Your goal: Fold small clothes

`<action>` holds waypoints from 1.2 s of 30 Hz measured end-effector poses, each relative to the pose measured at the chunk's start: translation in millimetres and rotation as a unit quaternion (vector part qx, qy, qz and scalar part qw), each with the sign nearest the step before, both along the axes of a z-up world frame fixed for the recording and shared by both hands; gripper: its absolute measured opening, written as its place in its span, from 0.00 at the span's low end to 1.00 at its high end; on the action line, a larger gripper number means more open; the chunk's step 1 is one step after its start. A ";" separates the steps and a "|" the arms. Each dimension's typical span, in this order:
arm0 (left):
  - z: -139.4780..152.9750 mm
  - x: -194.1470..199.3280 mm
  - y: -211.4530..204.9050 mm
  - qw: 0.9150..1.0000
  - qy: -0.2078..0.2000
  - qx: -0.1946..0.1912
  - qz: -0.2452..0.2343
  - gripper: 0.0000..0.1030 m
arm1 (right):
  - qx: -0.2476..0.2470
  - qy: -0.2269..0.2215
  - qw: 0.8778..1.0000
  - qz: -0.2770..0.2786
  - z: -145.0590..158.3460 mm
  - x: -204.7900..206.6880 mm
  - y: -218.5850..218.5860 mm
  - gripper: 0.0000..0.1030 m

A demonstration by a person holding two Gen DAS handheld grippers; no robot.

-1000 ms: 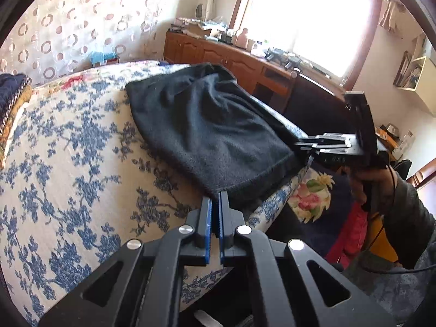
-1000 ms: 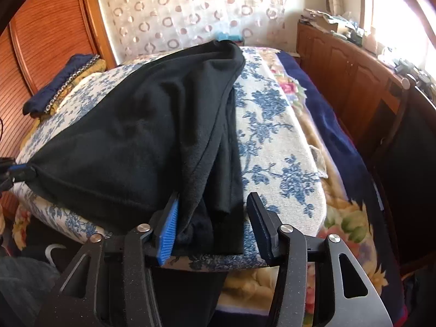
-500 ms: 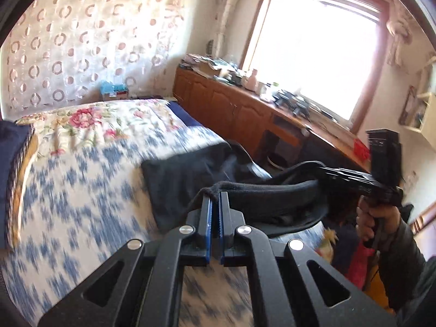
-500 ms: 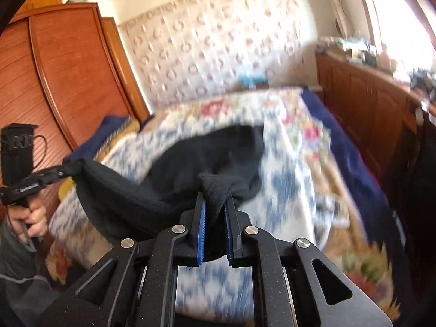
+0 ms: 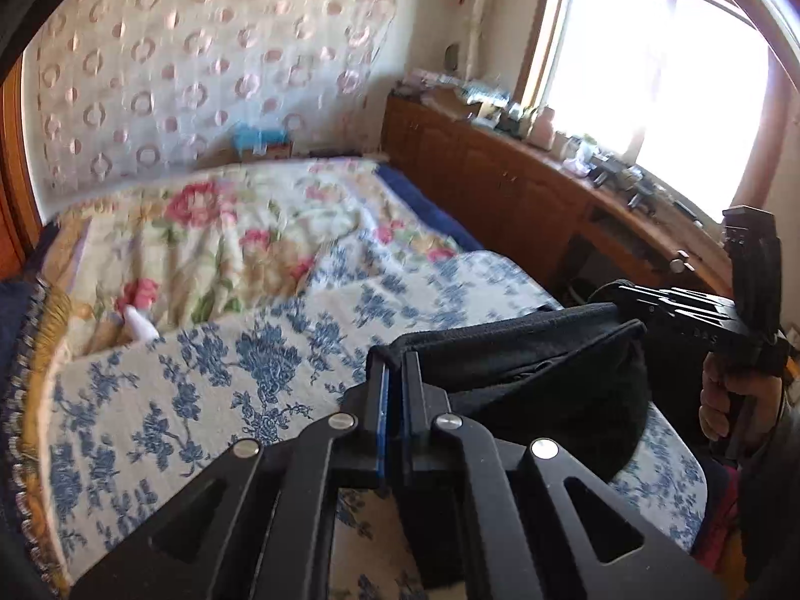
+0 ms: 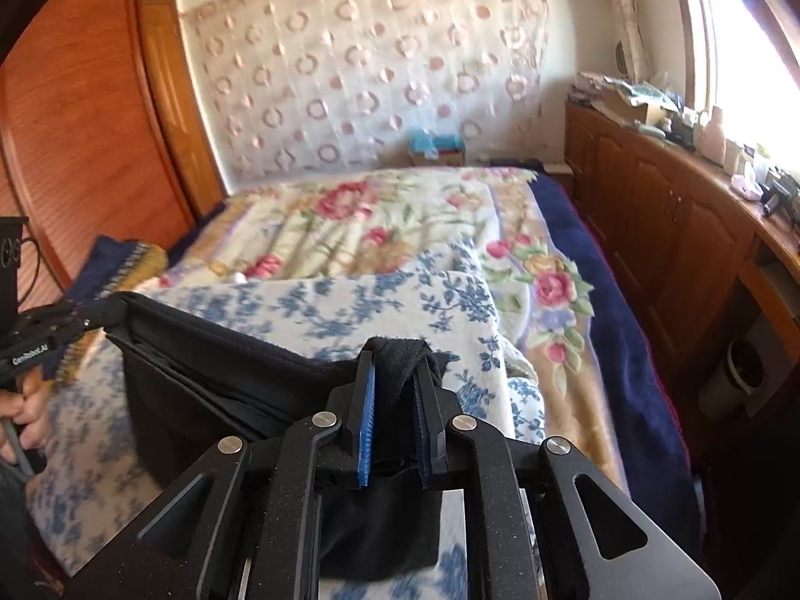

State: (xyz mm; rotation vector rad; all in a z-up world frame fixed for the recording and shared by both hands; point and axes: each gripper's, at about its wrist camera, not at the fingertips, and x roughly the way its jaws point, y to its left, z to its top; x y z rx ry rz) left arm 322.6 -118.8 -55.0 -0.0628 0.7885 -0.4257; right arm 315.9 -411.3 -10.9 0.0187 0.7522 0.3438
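1. While my left claw (image 5: 395,375) is clamped tight on one corner of the black garment (image 5: 540,375), it hangs stretched above the bed (image 5: 200,385).
2. My right claw (image 6: 395,375) pinches the other corner, bunched fabric between its pads.

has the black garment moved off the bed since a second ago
Yes. The black garment lay spread over the blue-flowered bedspread; now the left gripper and right gripper hold it stretched above that cover.

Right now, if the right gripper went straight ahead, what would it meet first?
Probably the blue-flowered bed cover, just beyond the black garment the right gripper holds; depth is unclear.
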 end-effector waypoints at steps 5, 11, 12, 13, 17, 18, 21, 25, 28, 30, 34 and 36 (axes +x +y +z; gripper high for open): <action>-7.0 11.1 -1.6 1.000 0.003 0.008 -0.003 0.24 | -0.010 -0.008 1.000 -0.027 -1.6 8.9 -13.2 0.26; 6.1 -1.3 9.7 0.999 -0.016 0.023 -0.018 0.47 | -0.017 -0.037 0.999 0.010 12.1 -20.3 -21.0 0.44; 5.3 -4.5 11.0 0.999 -0.013 0.023 -0.024 0.49 | -0.020 -0.037 0.999 0.019 10.0 -23.7 -18.8 0.51; 3.5 -6.6 12.0 0.999 -0.007 0.022 -0.028 0.51 | -0.025 -0.034 0.999 0.028 6.2 -26.2 -16.0 0.58; -12.2 -9.3 7.9 0.999 0.022 0.019 -0.042 0.52 | -0.042 -0.009 0.998 0.034 -19.4 -10.9 -7.7 0.59; -17.3 -8.8 5.4 0.998 0.029 0.016 -0.044 0.52 | -0.037 -0.004 0.999 0.032 -23.8 -5.2 -8.5 0.59; -25.0 -7.3 -1.2 0.998 0.045 0.002 -0.048 0.52 | 0.003 0.028 0.999 0.032 -38.5 19.3 -12.6 0.59; -31.2 -2.5 -14.4 0.997 0.050 0.004 -0.056 0.52 | 0.032 0.053 0.997 0.052 -47.5 35.8 -11.0 0.27; -36.8 4.6 -20.1 0.997 0.058 0.003 -0.054 0.52 | 0.004 0.048 0.998 0.040 -49.5 35.4 -10.6 0.04; -42.3 10.3 -21.8 0.997 0.064 0.010 -0.049 0.52 | -0.005 0.060 0.998 0.025 -53.5 36.5 -12.2 0.03; -53.4 18.7 -20.1 0.996 0.082 0.019 -0.039 0.52 | -0.006 0.063 0.998 0.019 -54.6 34.9 -14.9 0.03; -60.6 22.9 -19.9 0.995 0.096 0.017 -0.037 0.52 | -0.006 0.057 0.998 0.011 -50.4 33.5 -14.7 0.05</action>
